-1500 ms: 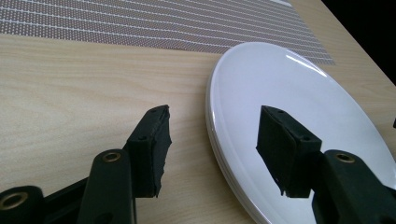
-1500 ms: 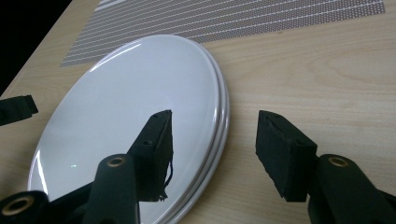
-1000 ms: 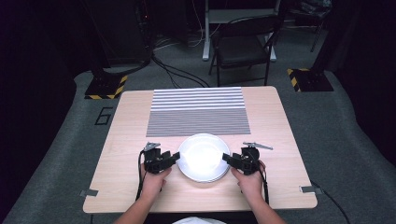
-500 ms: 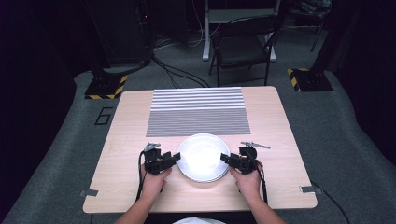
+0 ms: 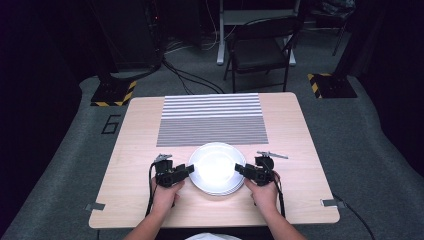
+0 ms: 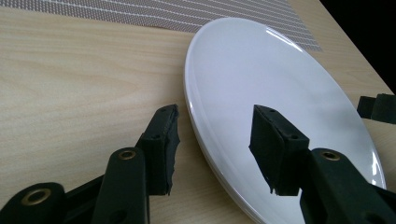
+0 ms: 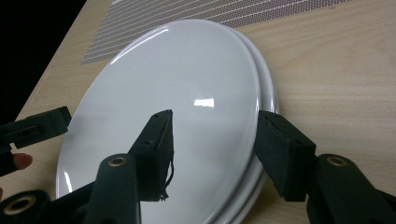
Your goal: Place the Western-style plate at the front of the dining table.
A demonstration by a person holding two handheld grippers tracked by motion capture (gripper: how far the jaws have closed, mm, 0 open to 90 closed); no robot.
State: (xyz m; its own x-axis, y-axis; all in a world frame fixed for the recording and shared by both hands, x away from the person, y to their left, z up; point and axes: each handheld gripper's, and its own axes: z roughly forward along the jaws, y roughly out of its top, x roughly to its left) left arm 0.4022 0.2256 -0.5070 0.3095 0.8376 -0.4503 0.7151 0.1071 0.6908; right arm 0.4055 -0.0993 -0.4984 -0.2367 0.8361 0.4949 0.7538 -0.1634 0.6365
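Observation:
A small stack of white plates [image 5: 215,170] lies near the front middle of the wooden table [image 5: 140,130]. My left gripper [image 5: 189,169] is at the stack's left rim and my right gripper [image 5: 238,169] at its right rim, each held in a hand. In the left gripper view the plates' [image 6: 261,79] rim runs between the jaws of the left gripper [image 6: 217,140], which have just been closing; the pads stand off it. In the right gripper view one jaw of the right gripper [image 7: 212,144] hovers over the top plate [image 7: 187,84] and the other sits outside the rim.
A striped grey placemat [image 5: 212,120] covers the far middle of the table. Behind the table stand a dark chair [image 5: 260,50] and two stand bases with yellow-black stripes [image 5: 112,92] [image 5: 330,85], with cables on the floor.

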